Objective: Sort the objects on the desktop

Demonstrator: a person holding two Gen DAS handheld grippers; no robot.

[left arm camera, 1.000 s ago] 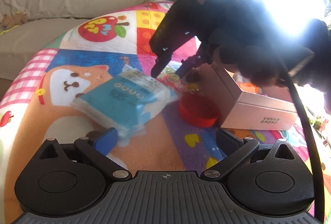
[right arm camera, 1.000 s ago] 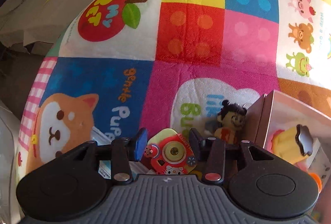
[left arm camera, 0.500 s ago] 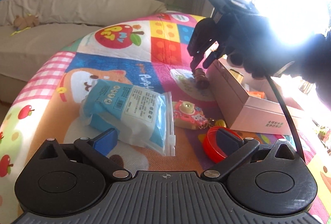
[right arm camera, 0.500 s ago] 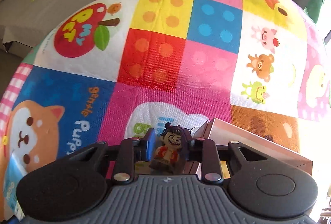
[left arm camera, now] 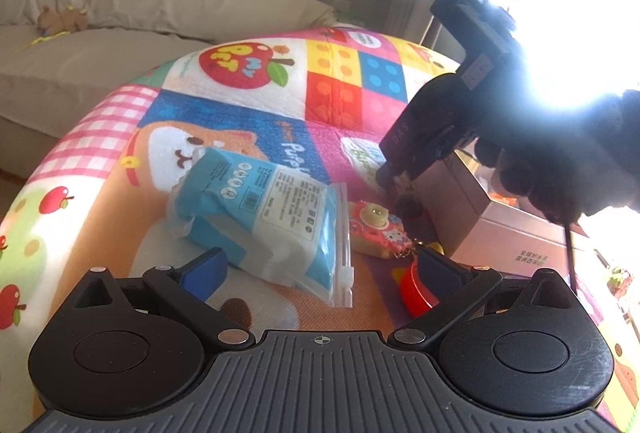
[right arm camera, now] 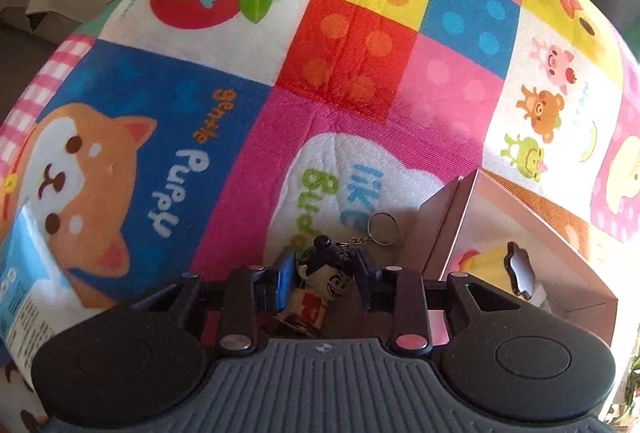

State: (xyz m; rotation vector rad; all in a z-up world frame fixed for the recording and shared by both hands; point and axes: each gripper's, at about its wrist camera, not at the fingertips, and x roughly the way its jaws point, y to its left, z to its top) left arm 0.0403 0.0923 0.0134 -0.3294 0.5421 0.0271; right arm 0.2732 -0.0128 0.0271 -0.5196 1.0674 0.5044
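Note:
A small dark-haired figurine keychain leans tilted between the pads of my right gripper. The jaws are opening and the pads sit just beside its head. Its key ring lies on the mat next to the pink box. In the left wrist view, the right gripper points steeply down at the box's near corner. My left gripper hovers open and empty, with the blue tissue pack lying just beyond its left finger. A pink toy camera and a red round lid lie nearby.
A colourful patchwork play mat covers the round surface. A yellow item with a dark cap sits inside the box. A grey sofa with plush toys stands behind. Strong window glare washes out the upper right of the left wrist view.
My right gripper left the toy camera, moved to the figurine by the box and closed around it; the figurine now leans tilted. The left gripper drew back from the tissue pack.

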